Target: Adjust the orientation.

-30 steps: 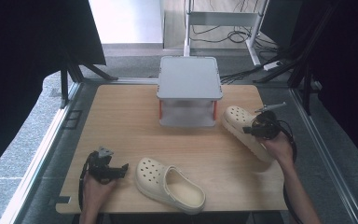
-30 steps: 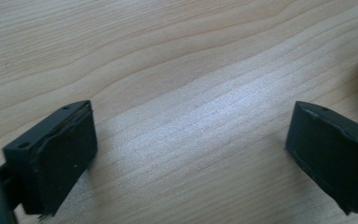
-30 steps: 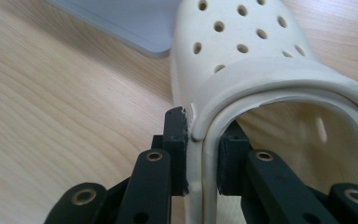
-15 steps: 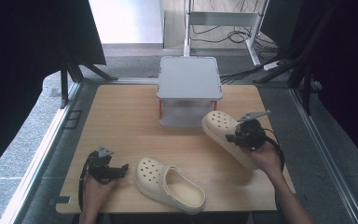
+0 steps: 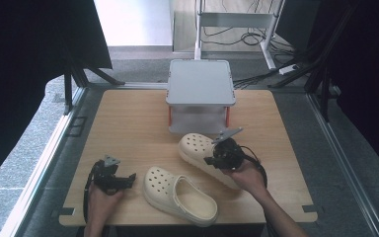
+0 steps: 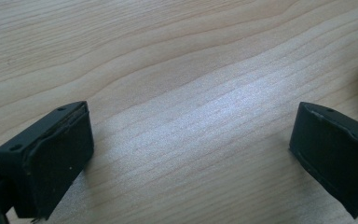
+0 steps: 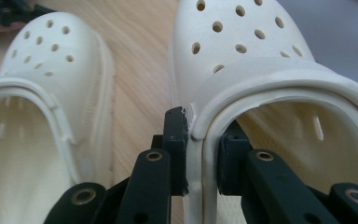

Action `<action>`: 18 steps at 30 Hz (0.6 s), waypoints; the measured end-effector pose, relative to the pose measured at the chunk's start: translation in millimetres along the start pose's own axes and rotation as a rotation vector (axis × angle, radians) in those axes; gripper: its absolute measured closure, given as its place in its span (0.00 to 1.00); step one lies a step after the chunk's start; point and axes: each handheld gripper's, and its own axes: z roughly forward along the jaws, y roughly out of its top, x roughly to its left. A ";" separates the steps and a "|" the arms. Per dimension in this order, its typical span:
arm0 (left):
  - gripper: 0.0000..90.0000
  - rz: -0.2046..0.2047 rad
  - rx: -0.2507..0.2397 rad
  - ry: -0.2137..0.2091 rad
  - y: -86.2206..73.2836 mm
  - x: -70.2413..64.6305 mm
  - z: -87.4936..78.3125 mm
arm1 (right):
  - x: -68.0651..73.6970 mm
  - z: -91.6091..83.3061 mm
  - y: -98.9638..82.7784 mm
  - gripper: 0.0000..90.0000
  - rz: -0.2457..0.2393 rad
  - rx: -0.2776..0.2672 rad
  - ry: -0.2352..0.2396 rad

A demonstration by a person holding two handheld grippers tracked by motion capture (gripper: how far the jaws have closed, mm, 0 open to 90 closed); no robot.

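Observation:
Two cream clogs are on the wooden table [image 5: 128, 123]. One clog [image 5: 180, 195] lies flat near the front edge, toe to the left. The other clog [image 5: 197, 150] is held in my right gripper [image 5: 217, 159], toe toward the grey box. The right gripper view has my right gripper [image 7: 200, 154] shut on the held clog's [image 7: 242, 56] side rim, with the lying clog [image 7: 46, 74] to its left. My left gripper [image 5: 123, 180] rests at the front left, open, a short way left of the lying clog. My left gripper [image 6: 191, 149] has bare wood between its jaws.
A grey lidded box [image 5: 200, 94] with red corner posts stands at the table's back middle, just behind the held clog. Metal frame rails run along both table sides. Cables lie on the floor beyond the table.
My right gripper has carried its clog leftward and toward the front, from the right edge to beside the lying clog. The left gripper has stayed put.

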 end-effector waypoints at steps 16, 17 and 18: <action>0.00 -0.001 -0.002 0.000 0.0 -0.1 0.1 | 32.4 40.6 -1.0 0.86 -0.014 0.019 0.124; 0.00 -0.001 -0.002 0.000 0.0 -0.1 0.1 | 33.1 41.2 -1.0 0.86 -0.012 0.020 0.132; 0.00 -0.001 -0.002 0.000 0.0 -0.1 0.1 | 33.7 41.9 -1.0 0.86 -0.009 0.019 0.139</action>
